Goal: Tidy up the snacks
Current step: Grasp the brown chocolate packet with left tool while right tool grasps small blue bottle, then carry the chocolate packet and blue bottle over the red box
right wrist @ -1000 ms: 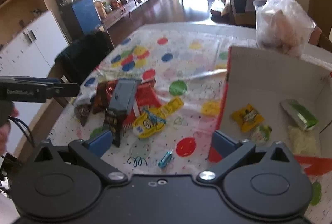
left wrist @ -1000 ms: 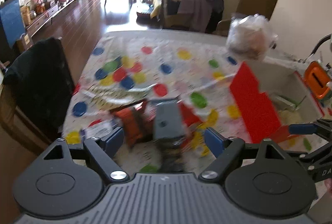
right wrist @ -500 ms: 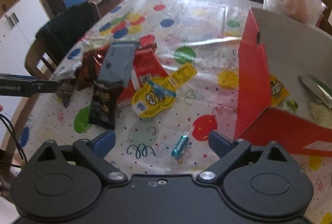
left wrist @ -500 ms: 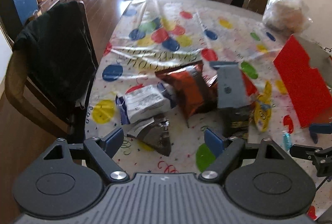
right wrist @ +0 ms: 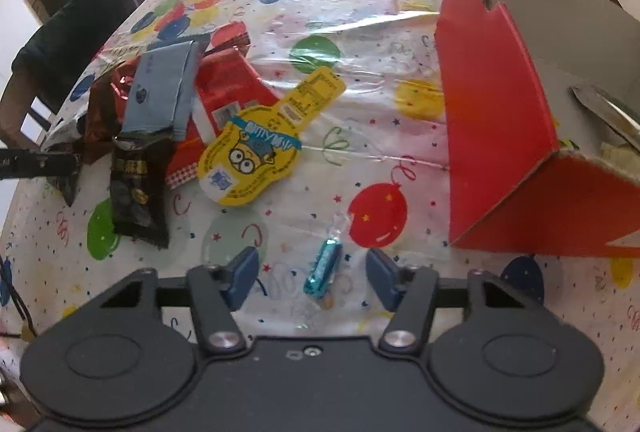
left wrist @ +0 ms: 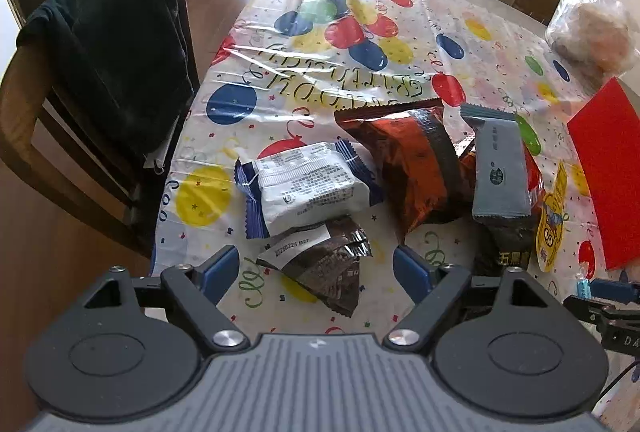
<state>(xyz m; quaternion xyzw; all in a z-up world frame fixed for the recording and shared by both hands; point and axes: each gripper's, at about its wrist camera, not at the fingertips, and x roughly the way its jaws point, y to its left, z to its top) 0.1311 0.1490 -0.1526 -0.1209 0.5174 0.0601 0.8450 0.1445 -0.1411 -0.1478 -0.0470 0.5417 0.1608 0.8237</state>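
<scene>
Two grippers low over snacks on a balloon-print plastic tablecloth [left wrist: 360, 79].

The left gripper [left wrist: 316, 268] stands spread around a dark triangular foil packet [left wrist: 324, 268], pads clear of it. The right gripper [right wrist: 312, 274] is closing around a small blue-wrapped candy [right wrist: 324, 268] lying on the cloth, not yet touching it. The red cardboard box [right wrist: 492, 103] stands just right.

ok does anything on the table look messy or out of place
Yes. The snack packets lie in a loose overlapping heap on the tablecloth rather than in the red box. One small blue candy sits apart from the heap, between the closing fingers of the right tool, untouched yet.
</scene>
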